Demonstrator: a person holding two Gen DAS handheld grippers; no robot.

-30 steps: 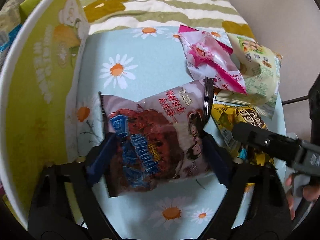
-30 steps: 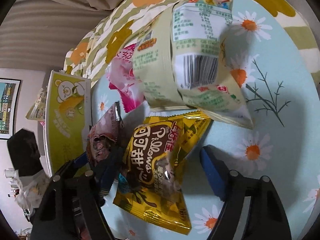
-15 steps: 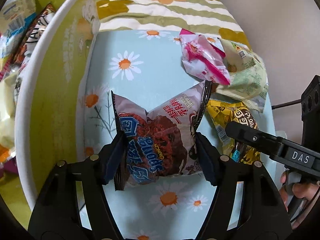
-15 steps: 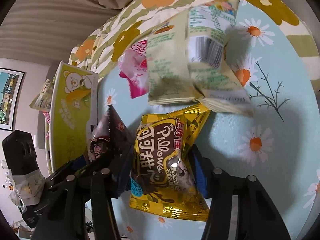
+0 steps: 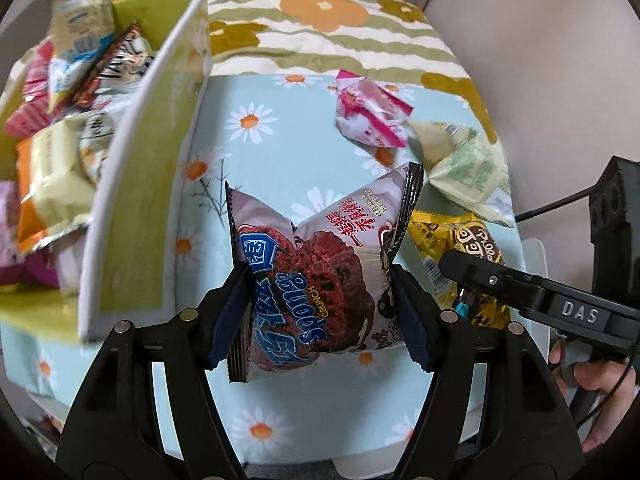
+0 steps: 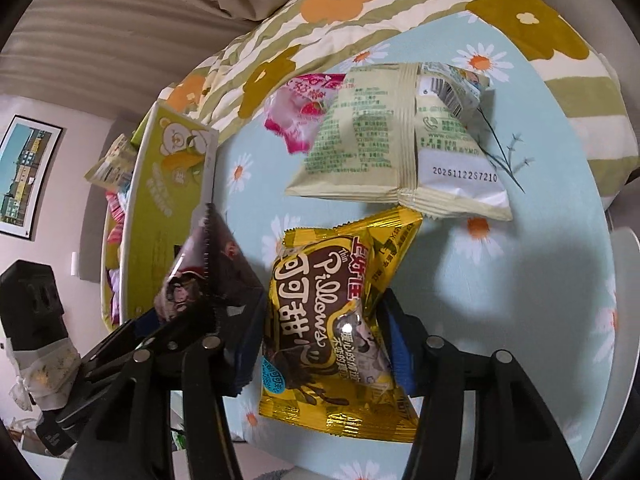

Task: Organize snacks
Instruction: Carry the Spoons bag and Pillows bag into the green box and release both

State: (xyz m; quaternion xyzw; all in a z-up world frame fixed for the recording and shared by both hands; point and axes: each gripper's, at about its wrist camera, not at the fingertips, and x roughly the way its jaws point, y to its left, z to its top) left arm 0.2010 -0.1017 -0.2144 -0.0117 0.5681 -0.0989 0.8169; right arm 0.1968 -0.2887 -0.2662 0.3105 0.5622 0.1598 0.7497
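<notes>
My left gripper [image 5: 322, 312] is shut on a brown Sponge Crunch snack bag [image 5: 316, 276] and holds it lifted above the daisy cloth. The bag also shows in the right wrist view [image 6: 208, 272]. My right gripper [image 6: 326, 344] is shut on a yellow Pillows snack bag [image 6: 332, 312], also lifted; that bag shows in the left wrist view [image 5: 460, 240]. A green box [image 5: 140, 184] holding several snack packs stands at the left; it also shows in the right wrist view [image 6: 168, 200].
A pink strawberry pack [image 5: 368, 116] and a pale green pack [image 5: 464, 168] lie on the round table with the blue daisy cloth [image 5: 280, 152]. A striped flower blanket [image 5: 320, 28] lies behind. The right gripper's body [image 5: 540, 300] is close at the right.
Both grippers closed on their bags and lifted them off the cloth. The left view has pulled back and up, so the inside of the green box now shows.
</notes>
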